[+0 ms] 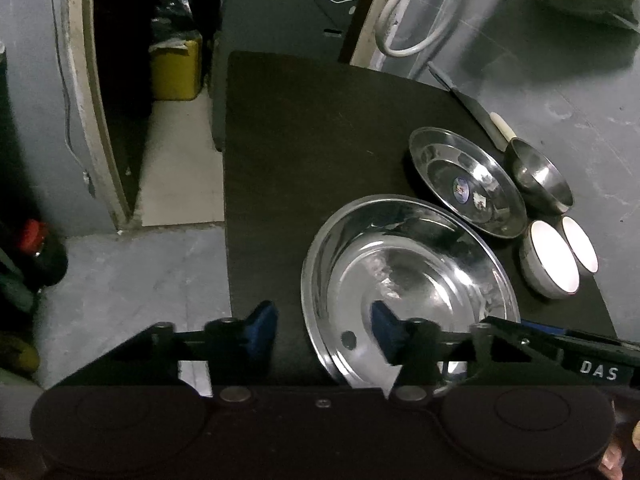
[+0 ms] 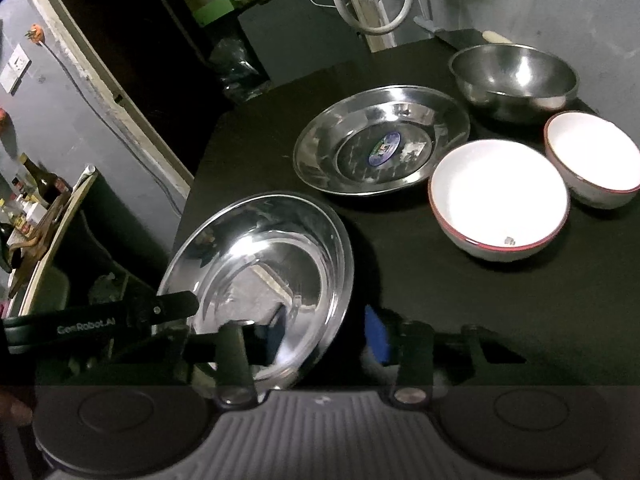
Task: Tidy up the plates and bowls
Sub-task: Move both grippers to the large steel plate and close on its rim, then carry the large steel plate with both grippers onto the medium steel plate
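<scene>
Nearest, the left gripper [image 1: 324,328] and right gripper [image 2: 324,336] straddle opposite rims of the large round shiny steel plate [image 1: 400,272] on the black table [image 1: 300,140], jaws apart, pads not pinching. Beyond it sit a smaller stickered steel plate [image 1: 464,184], two white red-rimmed bowls [image 2: 498,196], and farthest, a steel bowl [image 2: 514,76].

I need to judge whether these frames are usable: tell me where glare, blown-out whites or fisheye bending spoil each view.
Left wrist view: the two white bowls are blown out, the large steel plate carries streaky glare, and the table edge bows. Right wrist view: the bowl interiors are pure white, the near plate mirrors the room, corners vignette black.
</scene>
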